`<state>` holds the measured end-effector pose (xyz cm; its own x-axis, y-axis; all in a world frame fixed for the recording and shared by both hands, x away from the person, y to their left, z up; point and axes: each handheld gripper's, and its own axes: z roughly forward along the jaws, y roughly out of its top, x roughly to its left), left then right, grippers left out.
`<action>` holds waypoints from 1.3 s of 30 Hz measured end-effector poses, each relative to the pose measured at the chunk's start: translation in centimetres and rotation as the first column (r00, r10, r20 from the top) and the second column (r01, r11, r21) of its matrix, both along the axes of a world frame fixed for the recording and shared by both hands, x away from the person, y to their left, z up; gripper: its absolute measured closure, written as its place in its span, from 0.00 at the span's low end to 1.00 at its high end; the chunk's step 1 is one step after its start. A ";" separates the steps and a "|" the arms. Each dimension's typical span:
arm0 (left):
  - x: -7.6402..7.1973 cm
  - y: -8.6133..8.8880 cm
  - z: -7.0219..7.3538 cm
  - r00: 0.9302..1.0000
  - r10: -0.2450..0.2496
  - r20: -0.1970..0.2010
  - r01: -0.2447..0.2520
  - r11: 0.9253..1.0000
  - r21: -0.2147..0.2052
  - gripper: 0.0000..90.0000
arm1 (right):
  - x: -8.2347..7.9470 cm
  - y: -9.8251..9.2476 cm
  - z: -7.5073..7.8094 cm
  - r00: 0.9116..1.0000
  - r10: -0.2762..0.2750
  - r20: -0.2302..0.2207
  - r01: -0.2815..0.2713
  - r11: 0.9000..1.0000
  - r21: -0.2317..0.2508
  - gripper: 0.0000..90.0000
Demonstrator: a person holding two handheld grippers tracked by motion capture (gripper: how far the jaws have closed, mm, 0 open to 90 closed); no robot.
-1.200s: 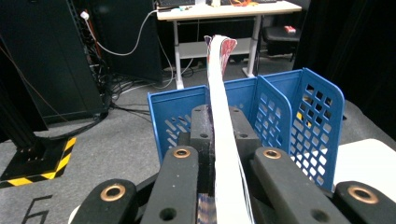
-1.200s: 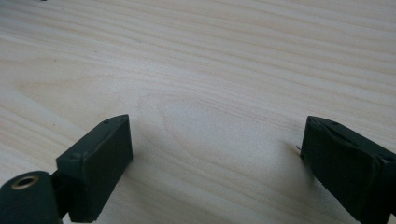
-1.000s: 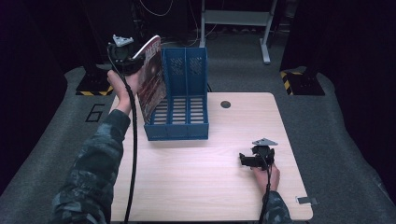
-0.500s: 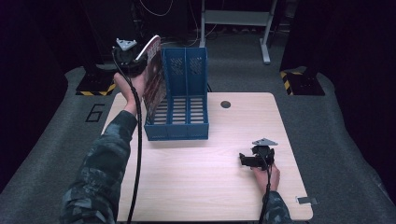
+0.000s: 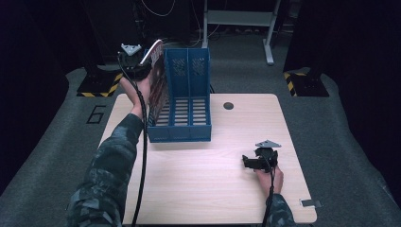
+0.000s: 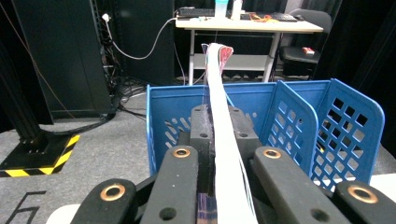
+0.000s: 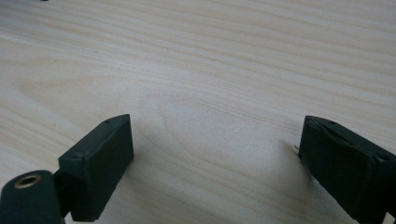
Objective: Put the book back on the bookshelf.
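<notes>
At the far left corner of the pale wooden tabletop (image 5: 208, 189), the left hand-held gripper (image 5: 134, 63) is clamped on a thin, floppy magazine with a reddish-brown patterned cover (image 5: 157, 78), held upright on edge at the left compartment of the blue slotted plastic file rack (image 5: 187, 109), which stands at the far edge. The left gripper view adds what the high view cannot: the magazine's white page edges (image 6: 223, 140) running straight out between the closed jaws, above the rack's blue perforated dividers (image 6: 293, 126). A large "6" is marked on the grey floor (image 5: 92, 114) left of the tabletop. Near the right edge, the right hand-held gripper (image 5: 257, 161) rests on bare wood, its jaws wide apart with nothing between them in the right gripper view.
</notes>
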<state>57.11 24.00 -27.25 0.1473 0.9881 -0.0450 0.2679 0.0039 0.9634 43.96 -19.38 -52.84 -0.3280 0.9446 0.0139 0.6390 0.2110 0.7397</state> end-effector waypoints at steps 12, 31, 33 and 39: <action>0.4 0.1 -2.2 1.000 0.001 0.006 0.000 1.000 -0.015 0.93 | 0.0 0.0 0.0 1.000 -0.001 0.002 0.001 1.000 -0.001 0.11; 0.4 1.1 -4.6 0.996 -0.044 -0.079 0.044 0.999 -0.006 0.93 | 0.0 0.0 0.0 1.000 0.004 0.004 -0.004 1.000 -0.004 0.11; 0.2 1.4 -4.6 0.995 -0.050 -0.091 0.050 0.999 0.005 0.93 | 0.0 0.0 0.0 1.000 0.004 0.004 -0.003 1.000 -0.005 0.11; 0.1 2.3 -4.5 0.984 -0.111 -0.140 0.115 0.993 0.022 0.86 | 0.0 0.0 0.0 1.000 0.006 0.002 -0.006 1.000 -0.007 0.11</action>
<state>57.17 26.30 -31.74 0.2526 0.9666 -0.0434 0.3958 -0.0623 0.9162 43.94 -19.41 -52.84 -0.3341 0.9425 0.0068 0.6358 0.2201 0.7398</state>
